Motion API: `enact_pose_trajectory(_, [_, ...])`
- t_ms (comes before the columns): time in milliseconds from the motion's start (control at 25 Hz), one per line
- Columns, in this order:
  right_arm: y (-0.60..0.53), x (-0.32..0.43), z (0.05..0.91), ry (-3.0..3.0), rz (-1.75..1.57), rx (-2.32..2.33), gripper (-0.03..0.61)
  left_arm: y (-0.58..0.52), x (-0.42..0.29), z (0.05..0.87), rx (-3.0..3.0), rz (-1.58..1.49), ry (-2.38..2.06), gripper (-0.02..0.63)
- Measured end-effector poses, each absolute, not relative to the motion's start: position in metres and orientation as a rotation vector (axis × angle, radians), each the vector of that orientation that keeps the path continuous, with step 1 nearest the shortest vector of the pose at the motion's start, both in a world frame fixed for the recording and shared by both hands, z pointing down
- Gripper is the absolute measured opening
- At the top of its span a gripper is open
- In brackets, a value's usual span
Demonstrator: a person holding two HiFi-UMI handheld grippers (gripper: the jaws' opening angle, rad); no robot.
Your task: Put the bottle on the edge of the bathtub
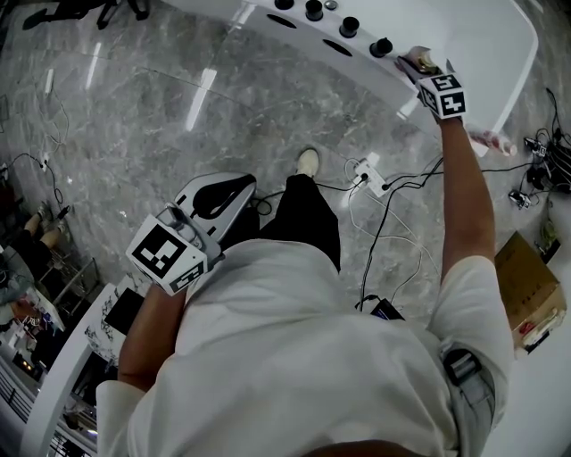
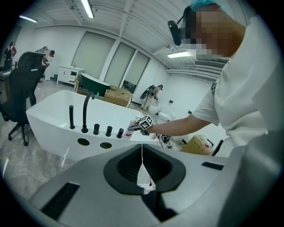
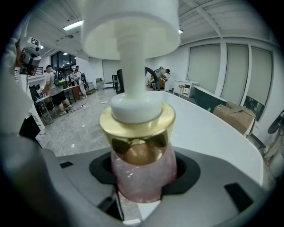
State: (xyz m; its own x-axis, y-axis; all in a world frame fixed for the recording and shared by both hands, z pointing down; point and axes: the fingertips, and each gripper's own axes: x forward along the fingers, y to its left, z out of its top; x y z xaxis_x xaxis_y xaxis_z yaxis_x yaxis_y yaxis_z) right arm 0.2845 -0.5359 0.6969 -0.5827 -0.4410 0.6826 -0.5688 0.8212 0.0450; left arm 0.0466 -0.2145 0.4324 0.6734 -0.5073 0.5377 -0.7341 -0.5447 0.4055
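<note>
A grey veined marble floor [image 1: 178,116], glossy with light streaks, runs under a smooth white bathtub [image 1: 482,45] with a broad rounded rim. Round black knobs [image 1: 348,25] stand in a row on that rim. Only the left gripper view shows the tall hooked black spout [image 2: 85,111] beside them.

The right gripper [image 1: 428,73] reaches over the rim just past the knobs, its jaws clamped on the bottle [image 3: 141,175]. The head view gives only a pinkish scrap of the bottle. The right gripper view shows its glittery pink body, shiny gold collar and white pump head. Whether its base touches the rim cannot be told.

The left gripper [image 2: 142,168], matte grey with black ribbed pads, has its jaws pressed together on nothing, low by the person's waist. Black and white cables [image 1: 393,223] trail across the floor near a cardboard box [image 1: 531,286].
</note>
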Motion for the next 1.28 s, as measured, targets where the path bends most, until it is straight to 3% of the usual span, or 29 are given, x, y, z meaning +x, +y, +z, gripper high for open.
enact_pose_trajectory(320, [-0.536,0.29,0.701,-2.271,0.238,0.726,0.263,-0.209,0.055,0.432,2.268,0.493,-0.935,0.02])
enact_pose_trajectory(680, [-0.538,0.306,0.704,-2.24,0.293,0.823,0.355,-0.208,0.058,0.429,2.28,0.498,-0.925,0.02])
enact_pose_trajectory(1280, [-0.484,0.347,0.658,-2.174,0.371,1.076,0.345,-0.197,0.054,0.414,2.405,0.453,-0.846,0.02])
